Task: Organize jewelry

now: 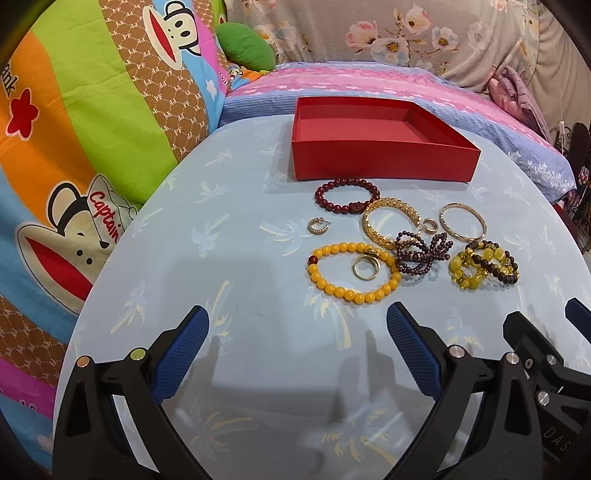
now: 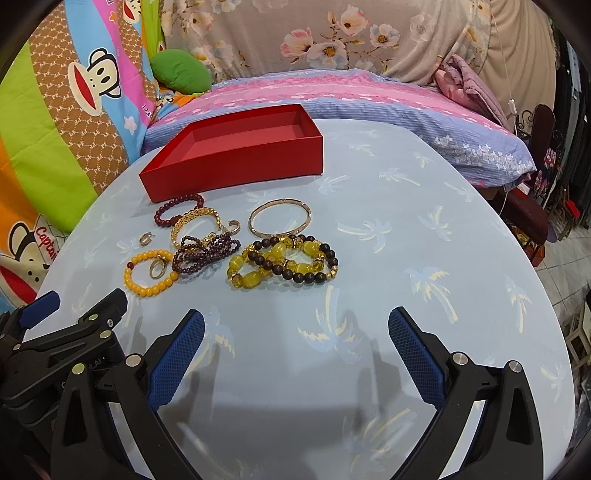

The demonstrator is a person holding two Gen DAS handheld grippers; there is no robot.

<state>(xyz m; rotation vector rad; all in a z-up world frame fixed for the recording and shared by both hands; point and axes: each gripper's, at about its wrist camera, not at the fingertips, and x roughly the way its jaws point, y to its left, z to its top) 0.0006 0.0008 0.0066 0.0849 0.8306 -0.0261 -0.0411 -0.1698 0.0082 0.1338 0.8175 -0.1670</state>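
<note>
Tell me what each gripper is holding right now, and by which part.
Nothing is held. The left gripper and the right gripper both stand open above the tablecloth, short of the jewelry; the red box holds nothing.

I am in a home, in a bedroom by the look of it. My round table (image 1: 258, 350) wears a pale blue cloth with palm trees and stands against a bed (image 2: 369, 99) spread in pink and lilac stripes. At ten o'clock a cartoon monkey quilt (image 1: 92, 129) is heaped up, a green pillow (image 2: 181, 72) tucked beside it. At twelve o'clock hangs a flowered sheet (image 2: 332, 33). At three o'clock I see tiled floor (image 2: 565, 254) and a dark iron chair (image 2: 539, 122).
</note>
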